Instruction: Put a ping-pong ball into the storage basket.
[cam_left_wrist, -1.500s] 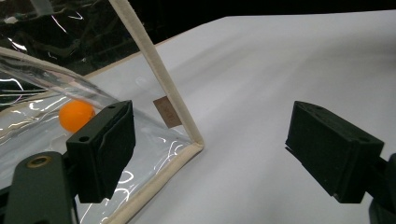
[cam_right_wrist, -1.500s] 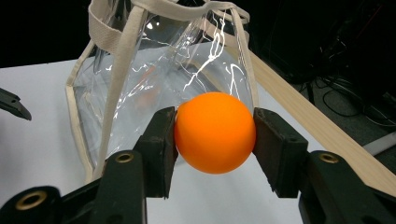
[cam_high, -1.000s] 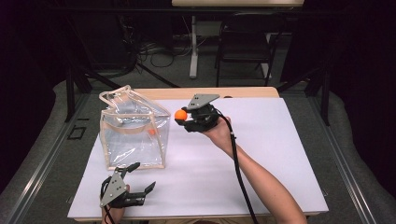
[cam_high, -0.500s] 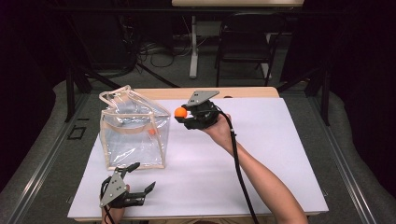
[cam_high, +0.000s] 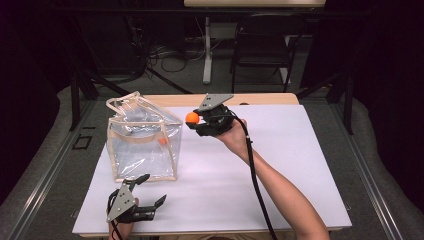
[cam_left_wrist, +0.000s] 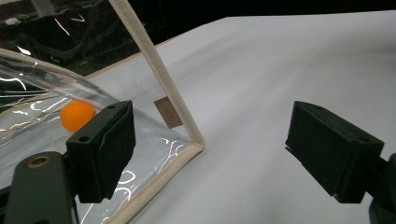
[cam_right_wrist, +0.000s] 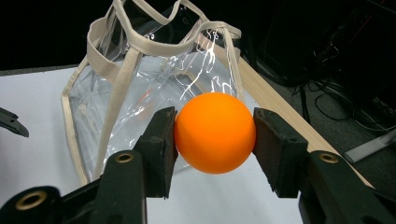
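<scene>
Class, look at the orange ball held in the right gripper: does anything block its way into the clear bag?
Nothing visible does. The right gripper holds the orange ball beside the clear bag, whose top stands open, its handles at the rim.

My right gripper (cam_high: 196, 120) sits a touch lower and nearer the clear bag (cam_high: 144, 142) than a second ago, carrying the orange ball (cam_high: 192, 118) with it; the shift is slight, from roughly level with the bag's top rim at its right side to just beside that rim. My forearm follows by the same small amount. I see no other change on the desk (cam_high: 280, 165) between then and now.
</scene>
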